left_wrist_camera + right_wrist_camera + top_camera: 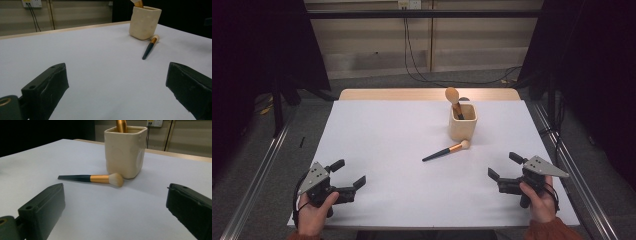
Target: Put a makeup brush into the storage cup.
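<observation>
On the white, matte table [387, 150], a small makeup brush [446, 151] lying flat, with a dark tapered handle, a shiny gold metal collar and a short tuft of pale soft bristles. Bristle end just beside the base of a cream holder [462, 122], maybe touching it; handle end pointing away toward the near left side. Holder square in shape with rounded corners, smooth and a little glossy like ceramic, standing upright toward the far side of the table, right of its middle. Inside it, a second brush [454, 100] leaning, with a rounded pale head sticking above the rim and a gold part lower. Left gripper [346, 176] held in a hand at the near left corner, its 2 black blocky jaws spread wide with nothing between, well apart from the lying brush. Right gripper [504, 167] held at the near right edge, also spread wide and holding nothing, nearer to the brush but not touching. In both gripper views, jaw faces flat, dull black, with small screw holes. Along the far edge of the table, a strip of light wood left bare by the white cover.
</observation>
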Motion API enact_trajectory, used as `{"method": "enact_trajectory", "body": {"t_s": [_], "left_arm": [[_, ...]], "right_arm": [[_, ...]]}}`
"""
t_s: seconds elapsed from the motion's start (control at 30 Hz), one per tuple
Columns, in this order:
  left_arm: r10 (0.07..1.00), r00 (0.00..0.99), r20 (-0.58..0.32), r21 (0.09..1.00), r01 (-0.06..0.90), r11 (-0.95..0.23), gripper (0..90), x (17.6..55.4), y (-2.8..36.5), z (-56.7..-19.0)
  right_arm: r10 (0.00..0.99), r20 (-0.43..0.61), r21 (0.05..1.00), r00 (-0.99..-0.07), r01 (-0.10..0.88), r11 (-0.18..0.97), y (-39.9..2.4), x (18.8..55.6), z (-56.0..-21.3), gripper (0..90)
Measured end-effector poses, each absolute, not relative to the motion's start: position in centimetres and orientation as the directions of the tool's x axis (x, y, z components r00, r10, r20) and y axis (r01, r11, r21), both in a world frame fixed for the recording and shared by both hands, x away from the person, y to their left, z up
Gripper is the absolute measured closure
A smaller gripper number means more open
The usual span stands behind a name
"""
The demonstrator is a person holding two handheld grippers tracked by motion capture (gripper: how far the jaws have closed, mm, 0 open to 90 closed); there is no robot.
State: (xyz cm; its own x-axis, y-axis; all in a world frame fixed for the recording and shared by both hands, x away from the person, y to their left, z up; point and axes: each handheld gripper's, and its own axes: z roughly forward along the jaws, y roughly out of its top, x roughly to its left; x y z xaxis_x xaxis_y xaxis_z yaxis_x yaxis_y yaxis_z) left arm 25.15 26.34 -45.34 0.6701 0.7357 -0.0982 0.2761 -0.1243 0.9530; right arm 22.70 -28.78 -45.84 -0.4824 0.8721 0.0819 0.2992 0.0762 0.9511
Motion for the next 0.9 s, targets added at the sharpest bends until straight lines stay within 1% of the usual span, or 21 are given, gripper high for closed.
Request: {"method": "enact_trajectory", "body": {"t_s": [0.17,0.6,0.73,0.9], "left_arm": [[0.737,0.669,-0.093,0.953,0.275,-0.13,3.8,25.2,26.3,-45.3],[0.739,0.669,-0.082,0.952,0.272,-0.141,3.8,25.2,26.1,-45.3],[0.736,0.672,-0.081,0.952,0.27,-0.142,3.8,25.3,26.1,-45.3],[0.733,0.675,-0.085,0.952,0.272,-0.14,3.8,25.3,26.0,-45.3]], "right_arm": [[0.869,0.083,0.95,-0.488,0.303,0.079,-28.5,22.9,-45.9,1.7],[0.844,0.06,0.958,-0.533,0.268,0.101,-27.8,24.0,-45.1,1.6],[0.838,0.078,0.955,-0.54,0.282,0.093,-27.5,24.4,-44.9,1.7],[0.836,0.081,0.958,-0.542,0.273,0.085,-27.3,25.1,-44.4,1.7]]}}
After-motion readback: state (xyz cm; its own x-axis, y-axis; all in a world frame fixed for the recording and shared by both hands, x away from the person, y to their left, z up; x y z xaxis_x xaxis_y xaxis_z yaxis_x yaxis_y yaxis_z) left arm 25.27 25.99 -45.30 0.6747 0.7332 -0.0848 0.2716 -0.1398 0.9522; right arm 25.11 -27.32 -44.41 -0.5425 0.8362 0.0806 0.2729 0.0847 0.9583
